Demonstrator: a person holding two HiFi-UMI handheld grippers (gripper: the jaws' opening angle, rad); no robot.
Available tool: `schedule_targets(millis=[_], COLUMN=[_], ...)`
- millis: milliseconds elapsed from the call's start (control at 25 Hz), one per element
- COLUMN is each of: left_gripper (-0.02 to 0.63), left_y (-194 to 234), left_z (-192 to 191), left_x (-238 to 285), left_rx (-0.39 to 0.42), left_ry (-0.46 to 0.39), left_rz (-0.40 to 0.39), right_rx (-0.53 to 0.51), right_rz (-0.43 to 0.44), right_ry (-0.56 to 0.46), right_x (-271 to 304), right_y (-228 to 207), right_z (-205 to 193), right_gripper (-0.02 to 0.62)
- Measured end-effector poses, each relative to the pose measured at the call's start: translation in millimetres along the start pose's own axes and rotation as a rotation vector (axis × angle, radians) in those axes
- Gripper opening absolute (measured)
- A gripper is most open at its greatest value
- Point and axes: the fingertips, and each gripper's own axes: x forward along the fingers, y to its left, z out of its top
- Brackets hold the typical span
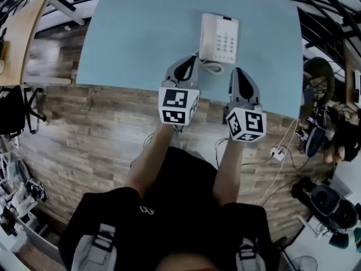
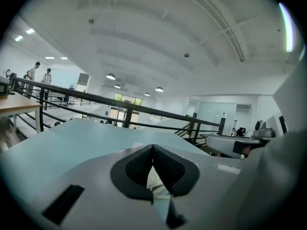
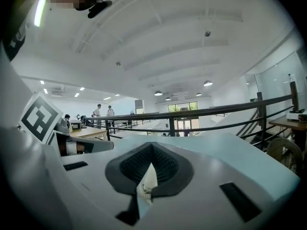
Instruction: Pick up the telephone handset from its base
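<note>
A white telephone (image 1: 219, 38) lies on the light blue table (image 1: 135, 38), its handset (image 1: 207, 34) resting on the left side of the base beside the keypad. The coiled cord (image 1: 213, 68) curls at its near edge. My left gripper (image 1: 189, 61) is shut and empty, its tips just left of the cord at the phone's near corner. The right gripper (image 1: 237, 73) is also shut and empty, a little short of the phone's near right corner. In the left gripper view (image 2: 153, 147) and the right gripper view (image 3: 152, 145) the ribbed pads meet, with a white sliver of phone (image 3: 145, 183) showing below them.
The table's near edge runs just under both grippers, with wooden floor (image 1: 101, 129) below. A wooden desk (image 1: 22, 33) stands at the left. Cables and a power strip (image 1: 277, 153) lie on the floor at the right. A dark railing (image 2: 129, 110) runs beyond the table.
</note>
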Motion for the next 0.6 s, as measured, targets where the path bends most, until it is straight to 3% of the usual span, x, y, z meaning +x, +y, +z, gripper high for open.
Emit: schedule_targets(millis=[200,600], left_gripper=[-0.003,-0.002], left_y=[45.8,53.0], left_z=[-4.6,-50.9], left_x=[45.6,112.2], left_rx=[-0.052,-0.130], left_ry=[0.048,0.192], left_rz=[0.016,-0.058], right_rx=[-0.030,-0.002], right_rz=[0.005,0.002], right_ry=[0.043,0.154], right_x=[55.0,92.1], right_y=[-3.2,-45.6], right_z=[-2.0,-42.2], right_gripper=[-0.005,-0.005])
